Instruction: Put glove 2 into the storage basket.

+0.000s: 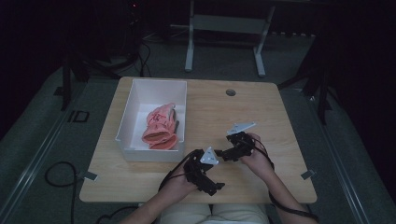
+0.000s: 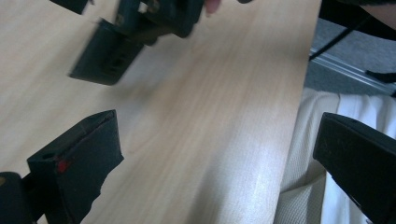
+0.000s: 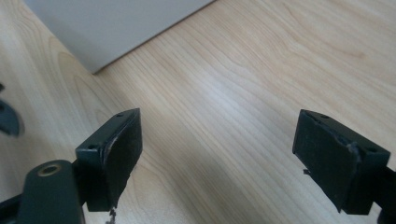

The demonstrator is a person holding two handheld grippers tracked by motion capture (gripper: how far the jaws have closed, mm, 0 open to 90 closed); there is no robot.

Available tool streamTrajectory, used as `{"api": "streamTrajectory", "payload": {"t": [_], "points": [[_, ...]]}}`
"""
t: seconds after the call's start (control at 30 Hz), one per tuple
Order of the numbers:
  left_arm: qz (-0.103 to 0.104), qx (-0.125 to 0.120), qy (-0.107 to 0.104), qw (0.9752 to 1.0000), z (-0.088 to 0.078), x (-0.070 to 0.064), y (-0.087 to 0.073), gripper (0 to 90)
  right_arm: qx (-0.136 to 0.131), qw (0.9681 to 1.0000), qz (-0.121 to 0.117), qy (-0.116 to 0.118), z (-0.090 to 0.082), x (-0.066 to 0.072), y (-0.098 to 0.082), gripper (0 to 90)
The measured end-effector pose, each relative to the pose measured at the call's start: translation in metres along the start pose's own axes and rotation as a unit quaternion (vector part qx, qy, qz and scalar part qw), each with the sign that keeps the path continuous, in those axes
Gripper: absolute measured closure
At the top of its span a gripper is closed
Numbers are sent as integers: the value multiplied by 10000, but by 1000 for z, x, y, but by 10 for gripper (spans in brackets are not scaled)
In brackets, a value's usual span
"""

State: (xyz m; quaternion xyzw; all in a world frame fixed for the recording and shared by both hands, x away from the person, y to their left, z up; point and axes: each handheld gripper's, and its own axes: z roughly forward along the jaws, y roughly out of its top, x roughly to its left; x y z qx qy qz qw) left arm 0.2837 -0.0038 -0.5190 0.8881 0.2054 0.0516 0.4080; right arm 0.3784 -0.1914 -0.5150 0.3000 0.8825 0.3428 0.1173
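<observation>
Spreading across the high view, a light wooden worktop (image 1: 261, 112) is being shown with a white box (image 1: 127, 122) standing on its left half. Inside that box a pink glove (image 1: 161, 127) is being held, lying crumpled against the near right wall, well apart from both claws.

Near the front edge of the worktop, two claws are being held close together by a person's hands. The left claw (image 1: 215, 186) is being gripped just in front of the box's near right corner, its grey three-cornered plate (image 1: 209, 156) being turned upward. In the left gripper view its jaws are being kept wide apart over bare wood and the worktop's edge, with nothing between them; the other claw is being seen blurred at the top of that view.

The right claw (image 1: 223, 154) is being held just beside the left one, pointing toward the box. In the right gripper view its jaws are being kept wide apart above bare wood, gripping nothing, while a corner of the white box (image 3: 116, 25) is being seen ahead of them.
</observation>
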Motion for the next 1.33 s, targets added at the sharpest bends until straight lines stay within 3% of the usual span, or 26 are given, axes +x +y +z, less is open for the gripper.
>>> {"api": "streamTrajectory", "payload": {"t": [0.23, 0.4, 0.57, 0.73, 1.03, 1.33], "points": [[29, -80, -83, 9999, 10, 2, -15, 7, 6, 10000, -37, -51, 10, 1, -15, 151], [2, -74, -174, 9998, 17, 4, -26, 7, -166, 9998, -6, -136, 16, 0, -25, 151], [-42, -179, -78, 9998, 18, 4, -33, 7, -316, 9992, -55, -241, 18, 1, -31, 147], [47, -216, 38, 9997, 17, 4, -37, 7, -455, 9987, -108, -222, 21, 3, -36, 141], [-14, -282, 92, 9996, 15, 5, -42, 7, -466, 9984, -252, -206, 27, 5, -40, 137], [120, -243, 180, 9995, 17, 2, -44, 7, -567, 9975, -297, -299, 29, 5, -44, 136]]}}
